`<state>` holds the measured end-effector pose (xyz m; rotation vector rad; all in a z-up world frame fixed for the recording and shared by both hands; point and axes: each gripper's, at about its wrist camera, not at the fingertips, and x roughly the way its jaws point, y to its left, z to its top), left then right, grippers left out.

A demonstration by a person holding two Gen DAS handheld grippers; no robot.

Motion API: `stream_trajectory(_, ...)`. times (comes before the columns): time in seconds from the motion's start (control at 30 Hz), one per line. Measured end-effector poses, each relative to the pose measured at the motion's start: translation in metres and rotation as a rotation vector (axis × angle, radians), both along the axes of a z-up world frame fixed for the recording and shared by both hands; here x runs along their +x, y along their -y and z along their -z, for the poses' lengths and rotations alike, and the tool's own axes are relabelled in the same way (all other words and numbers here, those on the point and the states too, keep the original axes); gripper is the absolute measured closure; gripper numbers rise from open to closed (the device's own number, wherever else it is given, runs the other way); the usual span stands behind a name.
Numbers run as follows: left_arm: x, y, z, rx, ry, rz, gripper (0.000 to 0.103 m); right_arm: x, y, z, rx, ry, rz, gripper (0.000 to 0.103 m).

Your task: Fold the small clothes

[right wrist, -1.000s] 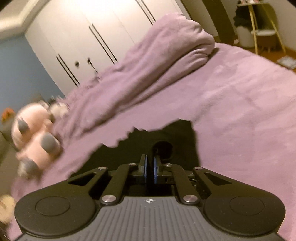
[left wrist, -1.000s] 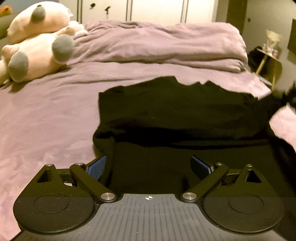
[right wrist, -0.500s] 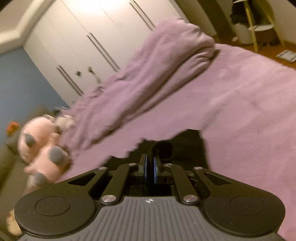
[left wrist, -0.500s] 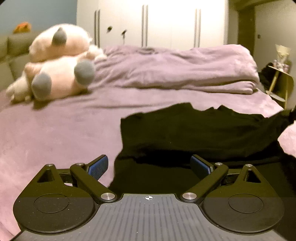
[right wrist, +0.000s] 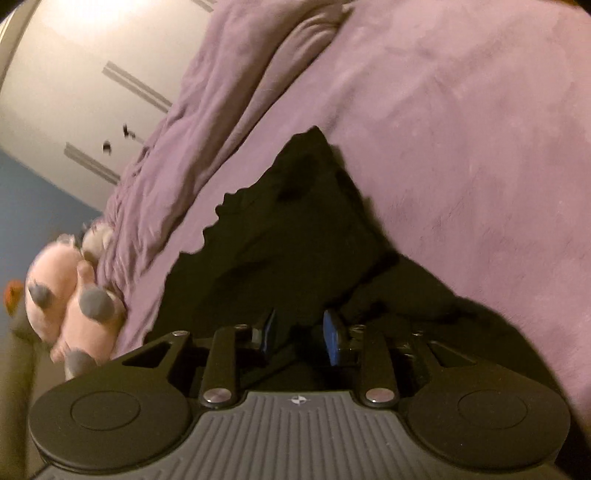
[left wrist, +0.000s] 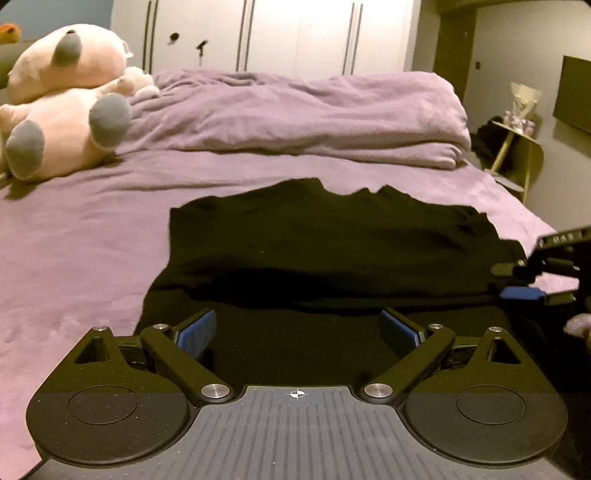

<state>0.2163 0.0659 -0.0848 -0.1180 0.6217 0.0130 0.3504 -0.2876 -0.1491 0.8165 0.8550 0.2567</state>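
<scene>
Left wrist view first: the black garment [left wrist: 325, 236] lies spread on the purple bed [left wrist: 74, 240], and a fold line runs across it, with the far part doubled over the near part. So one fold looks done, or close to it. By my judgement at least one more fold remains before this counts as a tidy small bundle, plus some smoothing along the ragged far edge.

The left claw [left wrist: 298, 330] hovers low over the near part of the cloth, blue pads spread wide, gripping nothing. Over at the right edge of the same view, the right claw [left wrist: 524, 291] sits at the garment's side. From the right wrist view, the right claw [right wrist: 300, 338] shows a clear gap between its blue pads, parted over dark fabric; I see nothing pinched in there, so I read it as released, though the black cloth under it makes that hard to be sure of.

Around the work: a bunched purple duvet [left wrist: 295, 114] heaped at the far side of the bed, well apart from the garment. A pink plush toy [left wrist: 62, 99] rests at the far left, also well clear. White wardrobe doors [left wrist: 277, 33] stand behind, and a small yellow side table [left wrist: 521, 147] beyond the bed's right corner. Nothing crowds the cloth; the soft, plush bed surface may drag on it, in my view.
</scene>
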Motion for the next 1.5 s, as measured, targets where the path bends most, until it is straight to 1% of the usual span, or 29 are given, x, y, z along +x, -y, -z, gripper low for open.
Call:
stream_trajectory(0.1, 0.004, -0.001, 0.003, -0.019, -0.009, -0.007, 0.005, 0.008, 0.002, 0.009, 0.075, -0.021, 0.037, 0.076)
stream_trajectory(0.17, 0.007, -0.003, 0.003, -0.051, -0.013, -0.021, 0.006, 0.011, 0.002, 0.013, 0.095, -0.019, 0.05, 0.082)
stream_trajectory(0.2, 0.009, -0.004, 0.003, -0.072, -0.018, -0.026, 0.007, 0.011, 0.002, 0.013, 0.095, -0.019, 0.049, 0.093)
stream_trajectory(0.23, 0.011, -0.004, 0.003, -0.085, -0.017, -0.023, 0.01, 0.012, 0.002, 0.014, 0.092, -0.019, 0.044, 0.099)
stream_trajectory(0.3, 0.014, 0.0, 0.002, -0.085, -0.017, 0.005, 0.01, 0.013, -0.001, 0.009, 0.096, -0.003, 0.026, 0.099)
stream_trajectory(0.43, 0.019, 0.015, 0.002, -0.061, 0.007, 0.084, 0.01, 0.012, -0.001, -0.006, 0.146, 0.062, 0.021, 0.099)
stream_trajectory(0.5, 0.026, 0.02, 0.005, -0.049, 0.004, 0.114, 0.01, 0.015, -0.004, -0.016, 0.161, 0.092, 0.009, 0.099)
stream_trajectory(0.53, 0.031, 0.022, 0.007, -0.043, -0.006, 0.114, 0.013, 0.016, -0.005, -0.02, 0.166, 0.107, 0.006, 0.099)
stream_trajectory(0.63, 0.042, 0.02, 0.01, -0.062, -0.002, 0.136, 0.012, 0.016, -0.007, -0.035, 0.174, 0.163, -0.005, 0.099)
stream_trajectory(0.67, 0.047, 0.02, 0.012, -0.051, -0.01, 0.134, 0.012, 0.016, -0.007, -0.039, 0.174, 0.173, -0.002, 0.099)
stream_trajectory(0.73, 0.055, 0.021, 0.016, -0.002, -0.021, 0.125, 0.012, 0.016, -0.005, -0.043, 0.181, 0.197, -0.005, 0.099)
stream_trajectory(0.8, 0.064, 0.017, 0.022, 0.065, -0.04, 0.07, 0.016, 0.017, -0.004, -0.046, 0.18, 0.207, 0.0, 0.099)
stream_trajectory(0.83, 0.065, 0.011, 0.023, 0.059, -0.032, 0.05, 0.022, 0.018, -0.003, -0.046, 0.181, 0.212, -0.004, 0.099)
stream_trajectory(0.9, 0.063, -0.002, 0.02, 0.001, -0.013, 0.013, 0.026, 0.018, -0.002, -0.045, 0.134, 0.217, -0.004, 0.099)
stream_trajectory(0.97, 0.057, -0.014, 0.018, -0.063, -0.008, 0.0, 0.027, 0.016, -0.001, -0.041, 0.069, 0.218, -0.021, 0.099)
stream_trajectory(1.0, 0.052, -0.018, 0.018, -0.078, -0.007, 0.003, 0.027, 0.015, -0.001, -0.037, 0.027, 0.212, -0.029, 0.099)
stream_trajectory(1.07, 0.045, -0.024, 0.017, -0.086, -0.013, 0.014, 0.026, 0.015, -0.001, -0.024, -0.063, 0.163, -0.061, 0.099)
stream_trajectory(1.1, 0.04, -0.026, 0.017, -0.087, -0.02, 0.016, 0.025, 0.015, -0.001, -0.017, -0.08, 0.134, -0.072, 0.099)
stream_trajectory(1.13, 0.036, -0.03, 0.015, -0.078, -0.031, -0.003, 0.013, 0.015, 0.001, -0.008, -0.08, 0.1, -0.087, 0.099)
stream_trajectory(1.17, 0.03, -0.034, 0.013, -0.059, -0.035, -0.043, 0.009, 0.015, 0.003, 0.0, -0.081, 0.063, -0.098, 0.099)
stream_trajectory(1.2, 0.025, -0.038, 0.012, -0.058, -0.033, -0.065, 0.009, 0.013, 0.006, 0.007, -0.07, 0.048, -0.102, 0.101)
stream_trajectory(1.23, 0.019, -0.046, 0.009, -0.077, -0.039, -0.07, 0.01, 0.01, 0.01, 0.008, -0.05, 0.056, -0.095, 0.101)
stream_trajectory(1.3, 0.01, -0.058, 0.001, -0.113, -0.041, -0.092, 0.01, 0.007, 0.017, 0.006, -0.027, 0.049, -0.076, 0.099)
stream_trajectory(1.4, -0.003, -0.072, -0.014, -0.126, -0.018, -0.132, 0.009, 0.009, 0.023, 0.001, -0.031, 0.053, -0.053, 0.096)
stream_trajectory(1.47, -0.009, -0.08, -0.021, -0.142, -0.027, -0.151, 0.009, 0.009, 0.027, -0.003, -0.021, 0.057, -0.026, 0.09)
stream_trajectory(1.5, -0.011, -0.082, -0.022, -0.154, -0.035, -0.151, 0.009, 0.009, 0.03, -0.004, -0.005, 0.062, -0.009, 0.082)
